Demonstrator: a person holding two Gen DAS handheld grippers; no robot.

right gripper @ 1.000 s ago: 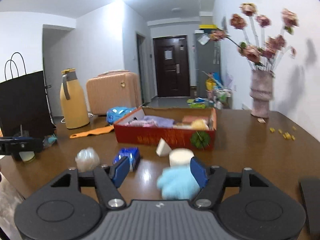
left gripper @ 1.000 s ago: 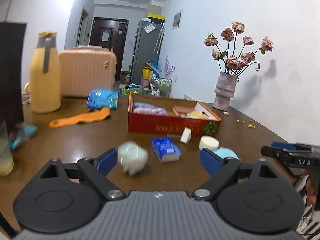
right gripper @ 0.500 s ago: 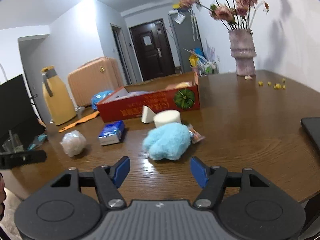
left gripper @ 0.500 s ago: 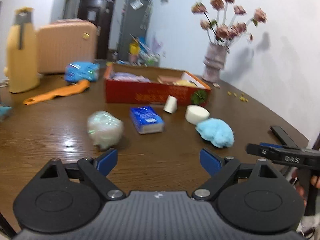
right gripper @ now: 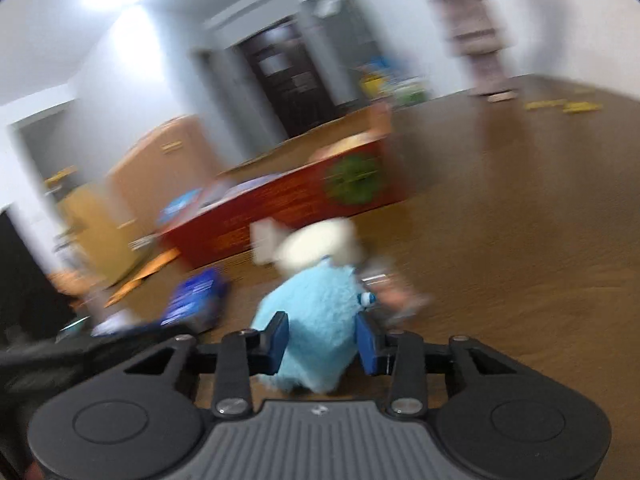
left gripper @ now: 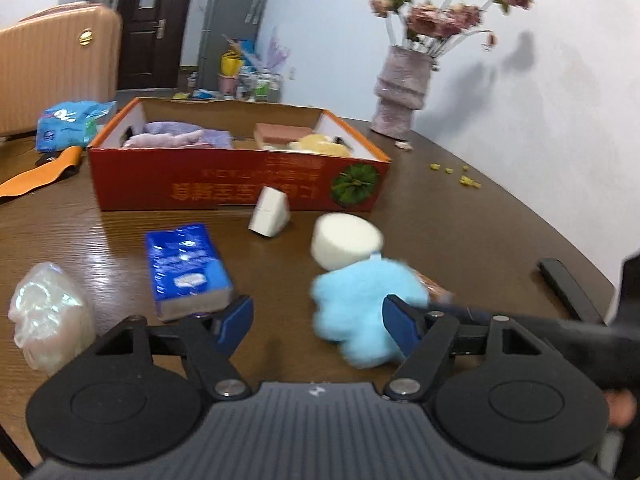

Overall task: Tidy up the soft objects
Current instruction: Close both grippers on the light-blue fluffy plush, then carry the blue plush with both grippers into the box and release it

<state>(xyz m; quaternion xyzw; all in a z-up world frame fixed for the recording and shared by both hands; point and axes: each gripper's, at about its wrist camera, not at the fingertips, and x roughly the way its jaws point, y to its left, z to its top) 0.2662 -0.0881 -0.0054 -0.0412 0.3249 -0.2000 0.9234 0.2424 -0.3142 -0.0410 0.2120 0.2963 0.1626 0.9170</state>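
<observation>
A fluffy light-blue plush (left gripper: 360, 304) lies on the brown table near its front. My right gripper (right gripper: 322, 340) has its blue pads closed against both sides of the plush (right gripper: 316, 320); this view is blurred. My left gripper (left gripper: 318, 320) is open and empty, just left of the plush. A white round sponge (left gripper: 346, 240), a white wedge sponge (left gripper: 270, 214), a blue tissue pack (left gripper: 186, 268) and a clear crumpled bag (left gripper: 48, 320) lie in front of the red box (left gripper: 236, 184), which holds purple cloth and sponges.
A vase of dried flowers (left gripper: 400, 92) stands at the back right. An orange strap (left gripper: 36, 176) and a blue packet (left gripper: 70, 122) lie left of the box. A peach suitcase (left gripper: 52, 72) stands behind. A black phone (left gripper: 568, 288) lies near the right edge.
My right gripper moved forward and closed on the blue plush. My left gripper moved forward and right toward the plush, staying open.
</observation>
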